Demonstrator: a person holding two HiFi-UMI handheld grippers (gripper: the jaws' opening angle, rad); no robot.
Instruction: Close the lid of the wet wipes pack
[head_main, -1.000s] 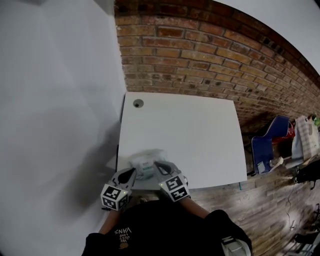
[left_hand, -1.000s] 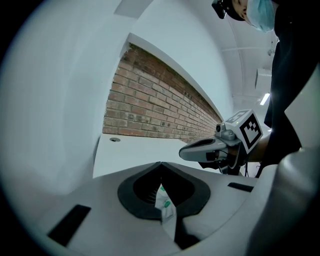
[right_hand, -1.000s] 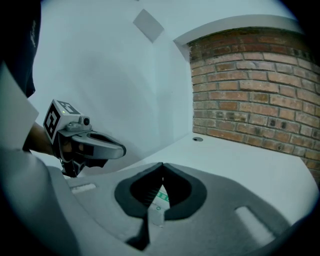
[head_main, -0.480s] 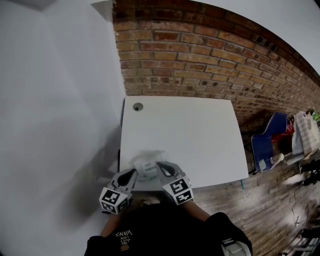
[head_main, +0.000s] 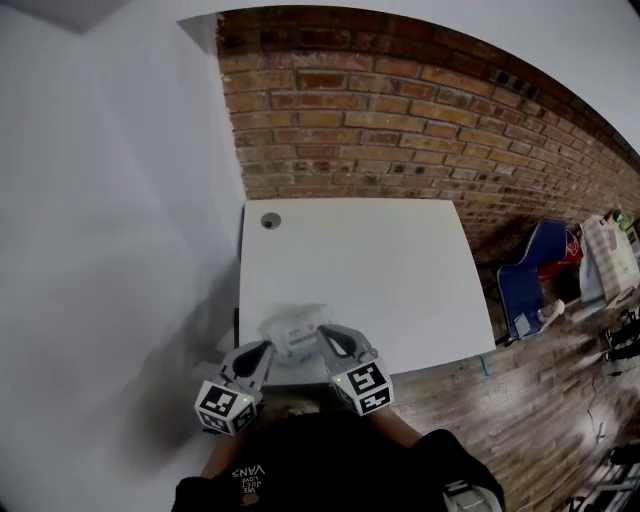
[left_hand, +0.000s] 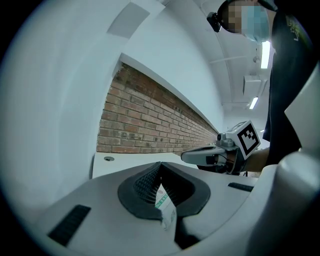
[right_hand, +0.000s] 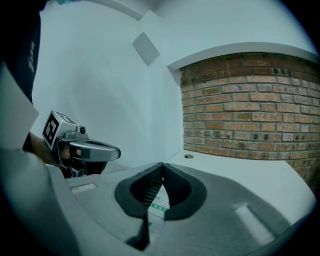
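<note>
The wet wipes pack (head_main: 293, 333), white with green print, lies at the near left edge of the white table (head_main: 380, 270). My left gripper (head_main: 266, 347) is shut on the pack's left end; a strip of the wrapper (left_hand: 165, 204) shows between its closed jaws. My right gripper (head_main: 322, 331) is shut on the pack's right end, with wrapper (right_hand: 158, 210) pinched between its jaws. Each gripper view shows the other gripper close by: the right gripper (left_hand: 202, 155) and the left gripper (right_hand: 105, 152). The lid is too small to make out.
A round cable hole (head_main: 269, 221) sits in the table's far left corner. A brick wall (head_main: 420, 130) runs behind the table and a white wall (head_main: 110, 250) stands at the left. A blue chair (head_main: 535, 285) and bags (head_main: 610, 255) are on the wooden floor at the right.
Both grippers stay clamped on the pack at the near left edge. The head view has tilted a little, so the table sits slightly lower and more to the left.
</note>
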